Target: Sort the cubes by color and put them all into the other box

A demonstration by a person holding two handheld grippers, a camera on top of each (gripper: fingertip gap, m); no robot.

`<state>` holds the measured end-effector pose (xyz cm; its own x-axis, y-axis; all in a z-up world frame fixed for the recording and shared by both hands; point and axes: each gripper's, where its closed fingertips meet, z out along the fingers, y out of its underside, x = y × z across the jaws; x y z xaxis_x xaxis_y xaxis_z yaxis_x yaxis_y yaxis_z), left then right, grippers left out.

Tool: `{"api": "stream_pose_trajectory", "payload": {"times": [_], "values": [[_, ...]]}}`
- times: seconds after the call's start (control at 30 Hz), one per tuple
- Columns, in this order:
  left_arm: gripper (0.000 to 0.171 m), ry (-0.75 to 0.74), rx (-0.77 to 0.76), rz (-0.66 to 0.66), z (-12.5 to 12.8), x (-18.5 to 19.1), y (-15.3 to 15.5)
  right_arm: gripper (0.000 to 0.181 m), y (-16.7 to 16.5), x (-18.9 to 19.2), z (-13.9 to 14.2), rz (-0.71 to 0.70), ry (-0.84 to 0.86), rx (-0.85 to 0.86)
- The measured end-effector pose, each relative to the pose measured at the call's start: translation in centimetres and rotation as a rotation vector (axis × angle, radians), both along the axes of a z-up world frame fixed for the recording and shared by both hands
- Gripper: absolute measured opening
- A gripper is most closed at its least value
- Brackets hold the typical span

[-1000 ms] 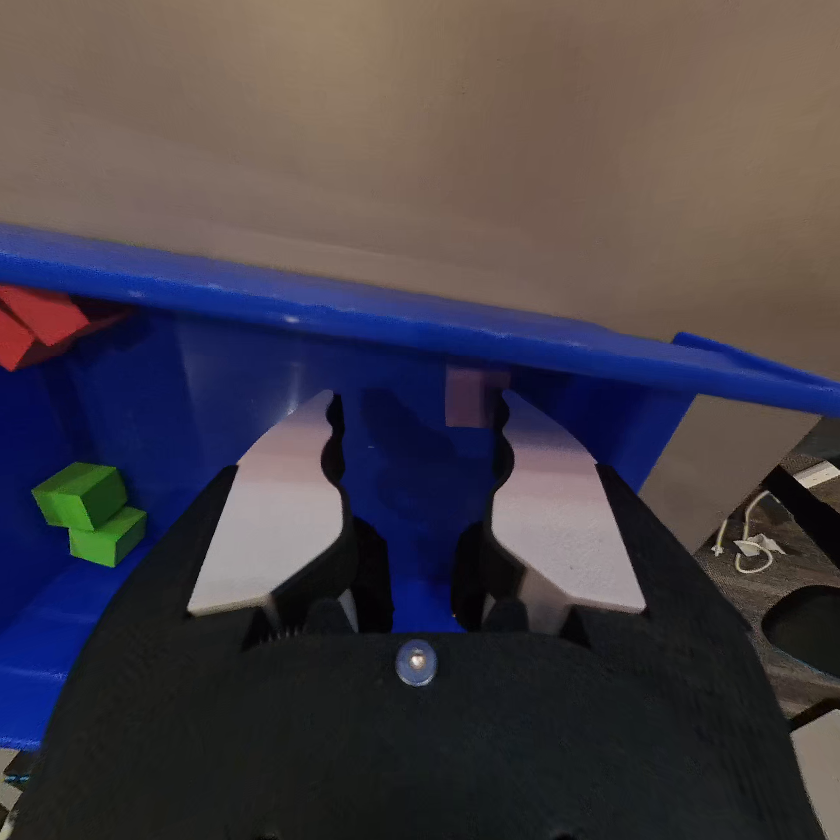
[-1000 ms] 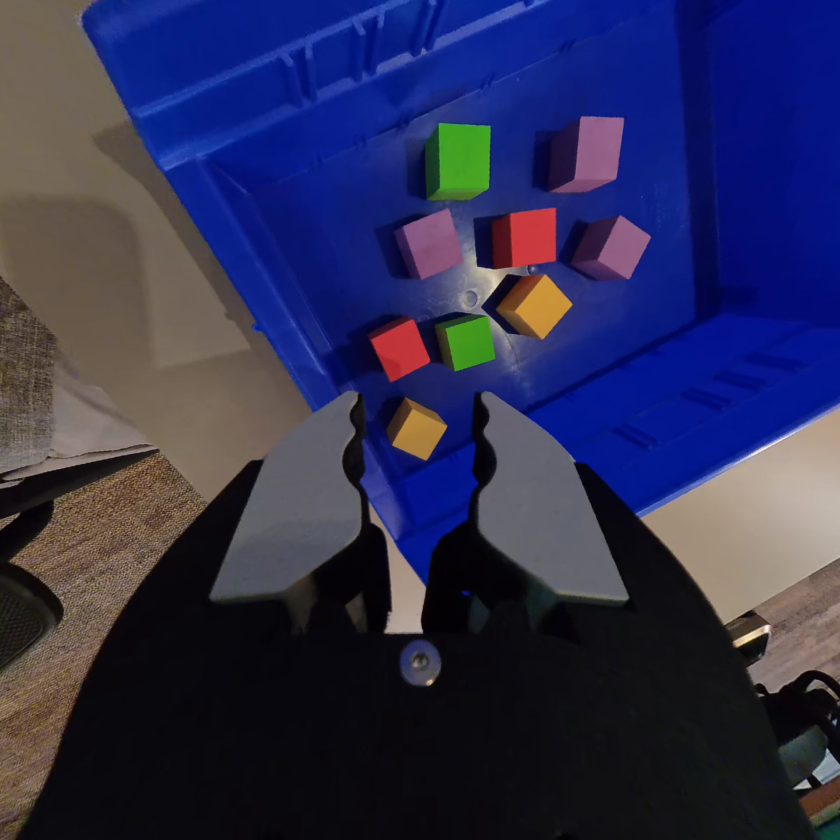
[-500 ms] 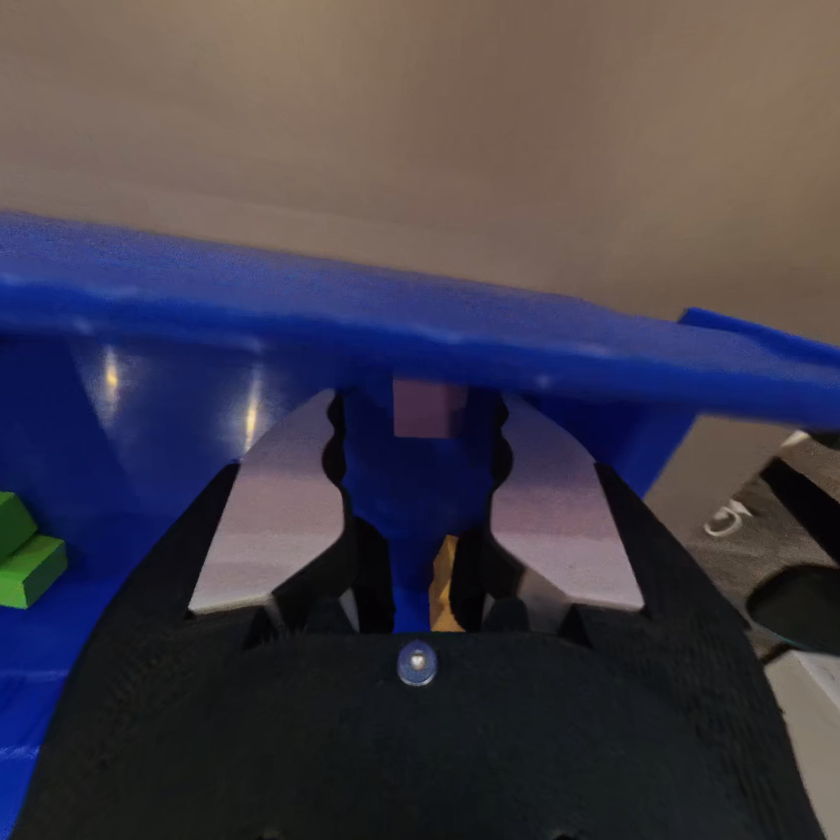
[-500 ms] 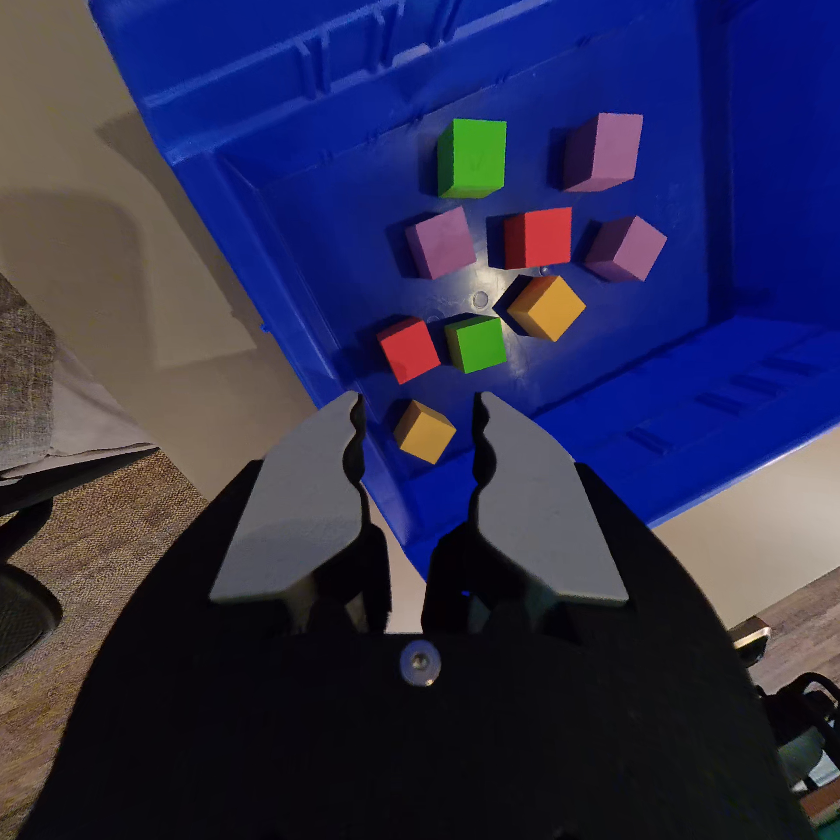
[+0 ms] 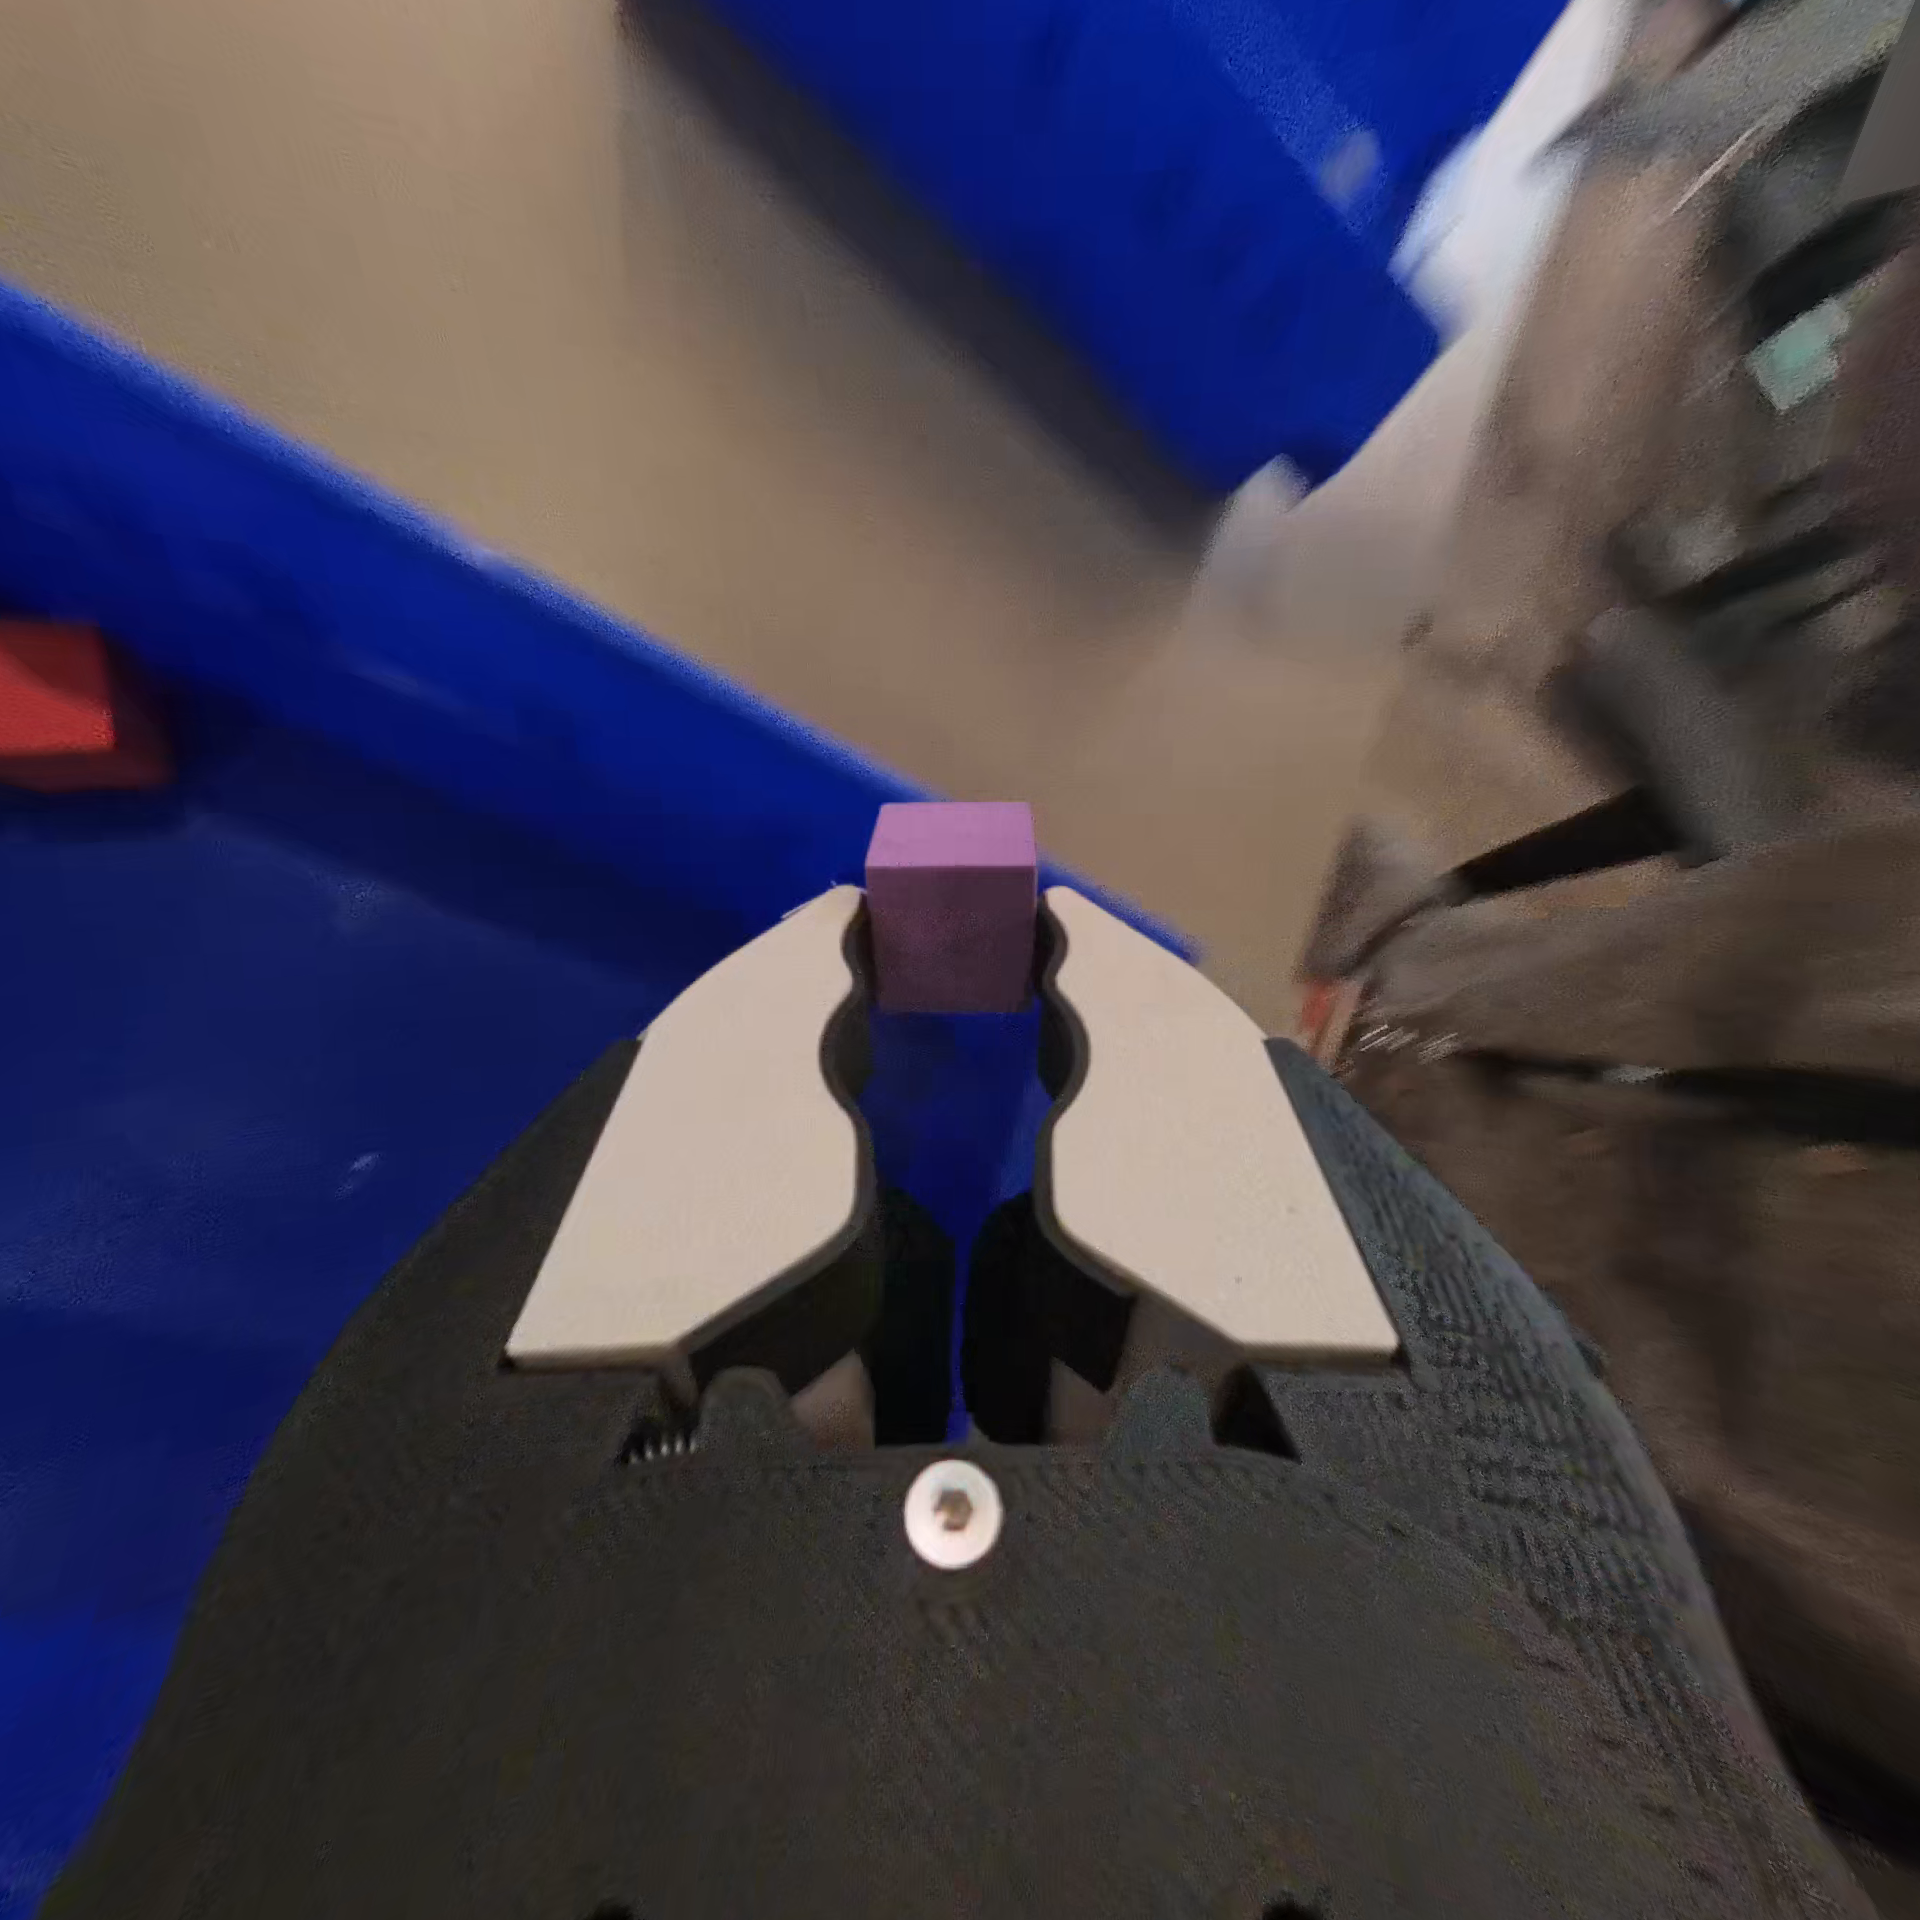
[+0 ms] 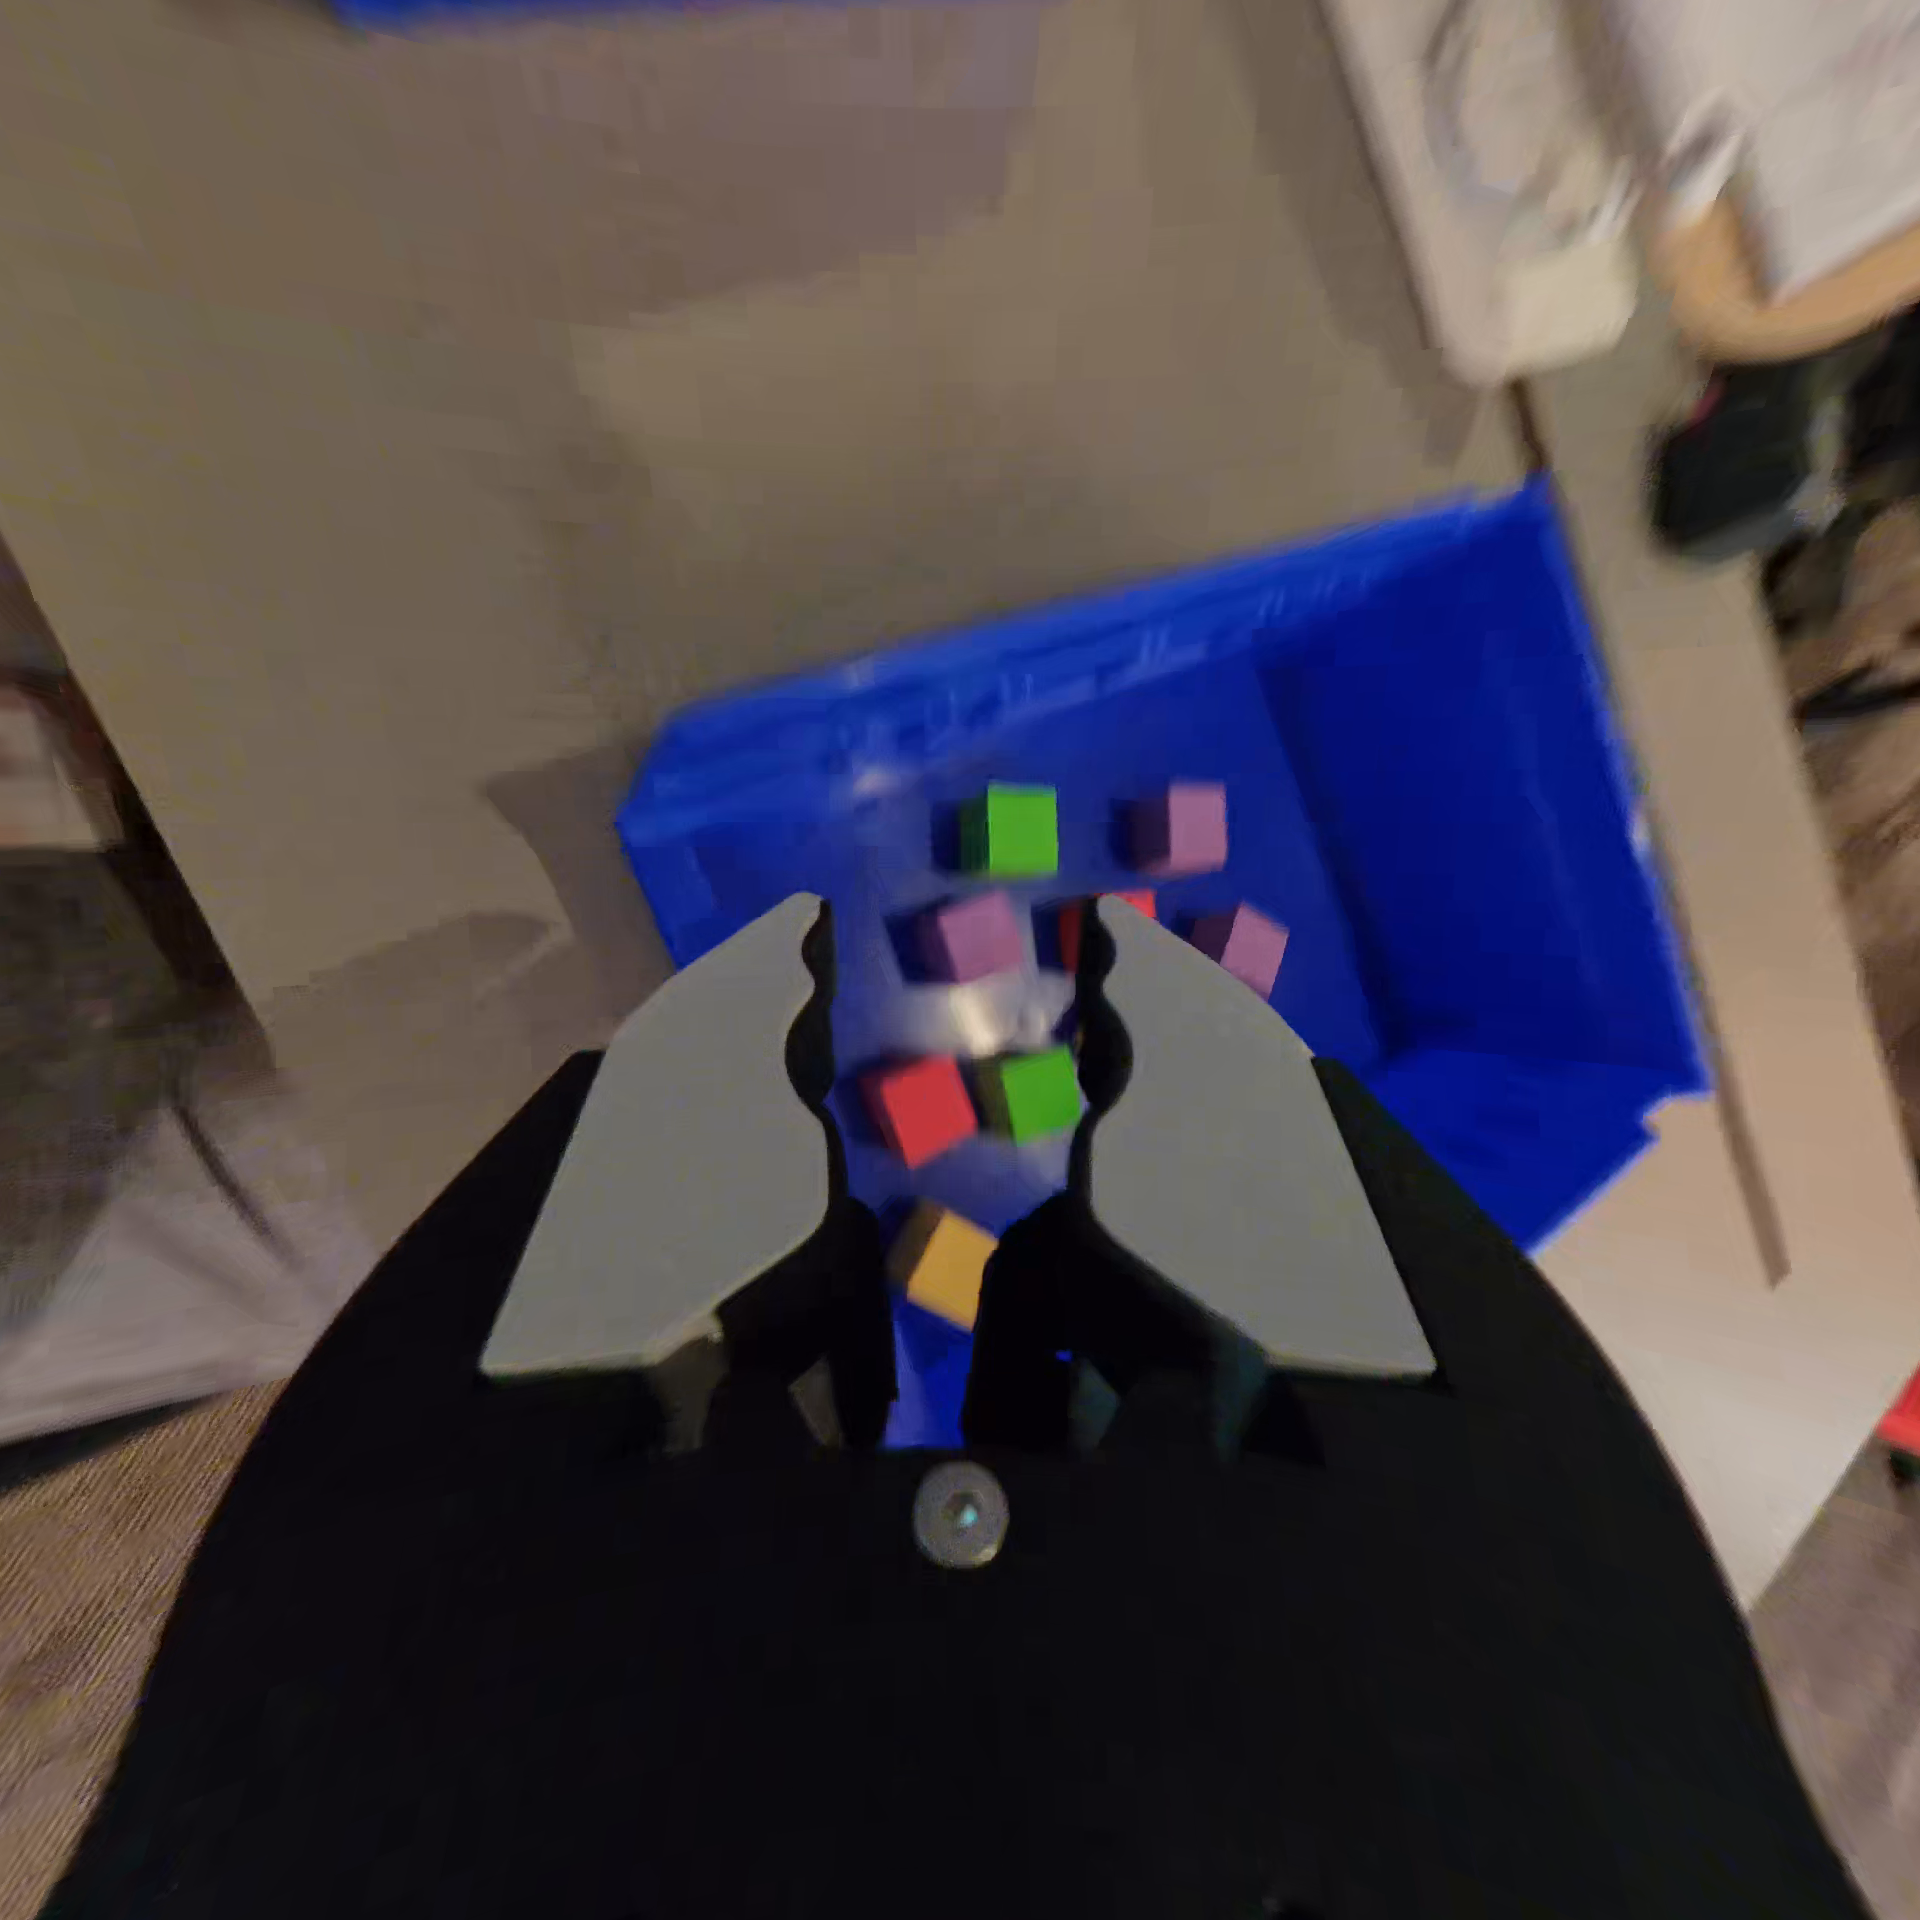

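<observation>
My left gripper (image 5: pixel 951 914) is shut on a purple cube (image 5: pixel 951 920), held at the fingertips above the near blue bin (image 5: pixel 436 717). A red cube (image 5: pixel 52 701) lies in that bin at the far left. My right gripper (image 6: pixel 956 935) is open and empty, held high above a second blue bin (image 6: pixel 1455 883). That bin holds several cubes: a green one (image 6: pixel 1013 829), purple ones (image 6: pixel 1179 828) (image 6: pixel 966 935), a red one (image 6: pixel 920 1107), another green one (image 6: pixel 1034 1091) and an orange one (image 6: pixel 940 1262). Both views are blurred by motion.
The bins stand on a beige tabletop (image 6: pixel 520 416). In the left wrist view another blue bin (image 5: pixel 1091 208) shows at the upper right. Beyond the table's right edge are carpet, dark objects (image 6: pixel 1766 468) and a pale chair (image 6: pixel 1662 208).
My left gripper has closed on the purple cube and lifted it out of the bin, swinging right. My right gripper has risen well above its bin, still open.
</observation>
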<state>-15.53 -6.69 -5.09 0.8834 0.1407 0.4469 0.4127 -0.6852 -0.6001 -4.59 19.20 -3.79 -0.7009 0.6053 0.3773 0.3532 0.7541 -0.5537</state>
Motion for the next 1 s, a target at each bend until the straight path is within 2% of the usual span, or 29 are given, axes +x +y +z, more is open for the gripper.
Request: {"api": "stream_pose_trajectory", "payload": {"times": [0.2, 0.33, 0.43, 0.5, 0.57, 0.8, 0.93, 1.0], "values": [[0.028, -0.298, 0.443, -0.052, 7.7, 4.4, 1.6, 0.046, -9.0, -1.2, 5.3, 0.224, 0.292, -0.148], [0.029, -0.476, 0.628, -0.138, 10.7, 7.2, 2.1, 0.047, -14.7, -1.5, 8.5, 0.339, 0.47, -0.189], [0.028, -0.542, 0.702, -0.178, 11.5, 8.4, 2.4, 0.047, -18.2, -1.5, 10.0, 0.41, 0.515, -0.214], [0.032, -0.57, 0.713, -0.19, 11.6, 8.8, 2.7, 0.047, -19.9, -1.7, 10.4, 0.444, 0.516, -0.212], [0.029, -0.592, 0.721, -0.218, 11.9, 9.4, 2.9, 0.047, -21.2, -2.0, 10.5, 0.471, 0.513, -0.205], [0.032, -0.638, 0.731, -0.29, 12.4, 11.1, 3.7, 0.045, -24.2, -2.4, 10.7, 0.532, 0.524, -0.195], [0.032, -0.661, 0.75, -0.311, 12.6, 11.3, 3.8, 0.03, -24.7, -2.3, 10.7, 0.551, 0.517, -0.201], [0.032, -0.658, 0.753, -0.313, 12.5, 11.2, 3.7, 0.029, -24.7, -2.4, 10.6, 0.543, 0.511, -0.199]]}}
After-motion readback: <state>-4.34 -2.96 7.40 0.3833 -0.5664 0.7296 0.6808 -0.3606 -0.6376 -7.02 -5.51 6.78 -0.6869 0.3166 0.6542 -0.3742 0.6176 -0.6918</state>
